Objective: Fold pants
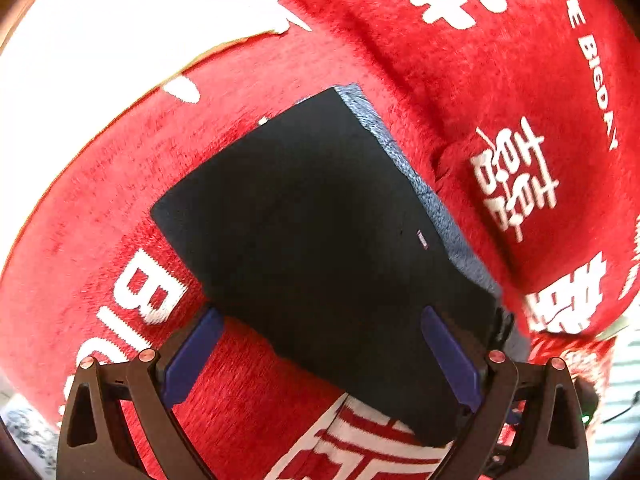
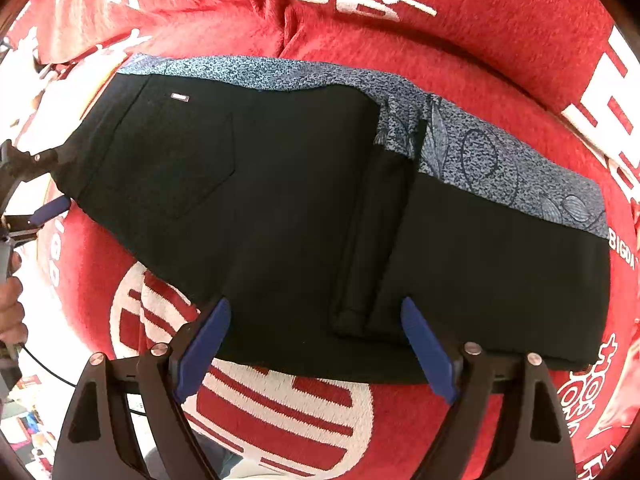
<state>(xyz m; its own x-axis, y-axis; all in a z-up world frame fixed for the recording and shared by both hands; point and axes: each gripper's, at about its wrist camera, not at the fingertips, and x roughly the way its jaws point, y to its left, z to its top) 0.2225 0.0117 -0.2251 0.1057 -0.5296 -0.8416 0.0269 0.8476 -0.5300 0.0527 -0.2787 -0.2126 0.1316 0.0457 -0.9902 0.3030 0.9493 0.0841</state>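
Left gripper (image 1: 322,356): jaws wide apart, holding nothing. It hangs over the near end of the pants.
Right gripper (image 2: 316,344): jaws wide apart too, nothing between them. It sits at the near edge of the pants.
Pants (image 2: 280,208): black, folded into a flat block, lying on the red blanket. A back pocket (image 2: 172,160) with a tiny tag shows on top.
Blue lining (image 2: 480,156): a speckled blue strip with leaf shapes runs along the far edge of the pants.
Red blanket (image 2: 480,40): fuzzy, with big white signs and letters, under everything.
Containers: none seen.
Far left in the right view: the left gripper (image 2: 36,184) next to the end of the pants.
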